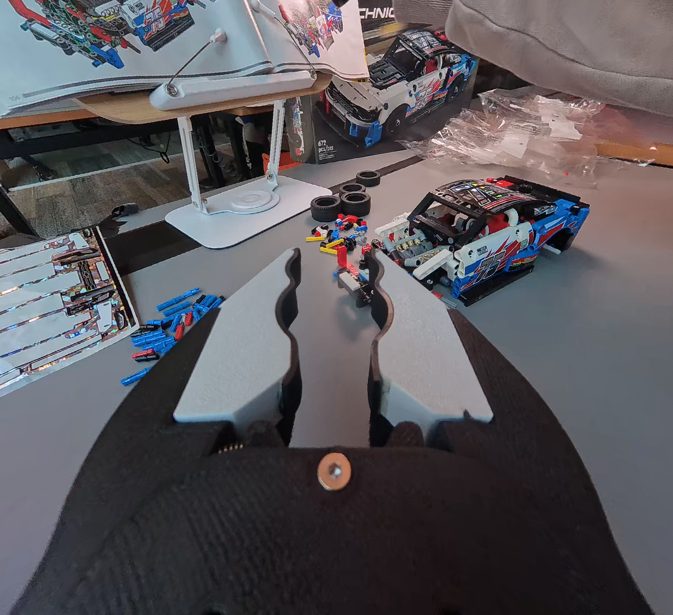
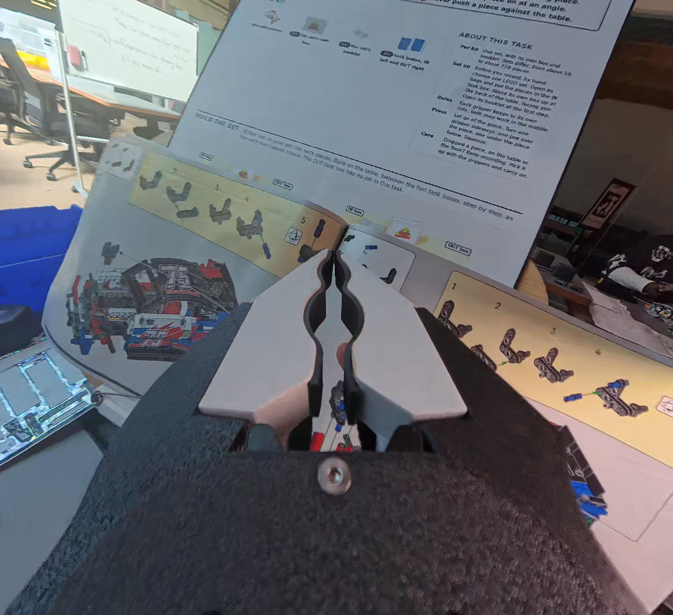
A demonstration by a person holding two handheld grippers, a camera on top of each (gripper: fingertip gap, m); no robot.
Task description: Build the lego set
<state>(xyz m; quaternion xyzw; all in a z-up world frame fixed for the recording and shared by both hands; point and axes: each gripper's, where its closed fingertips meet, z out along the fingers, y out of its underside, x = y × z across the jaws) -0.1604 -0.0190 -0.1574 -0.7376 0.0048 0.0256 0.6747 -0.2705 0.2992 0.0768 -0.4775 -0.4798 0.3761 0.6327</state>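
left fingers [image 1: 335, 269] apart above loose pieces [image 1: 340, 229] beside car [image 1: 484, 240]; right fingers [image 2: 333, 255] closed, empty, before booklet [image 2: 182, 233]

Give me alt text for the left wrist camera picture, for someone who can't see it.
An open grey-and-black two-finger tool hovers over a grey table, pointing at a small pile of loose red, blue and yellow bricks beside a mostly built white, blue and red race car model. Four black rubber tyres, a white booklet stand and scattered blue pins lie nearby.
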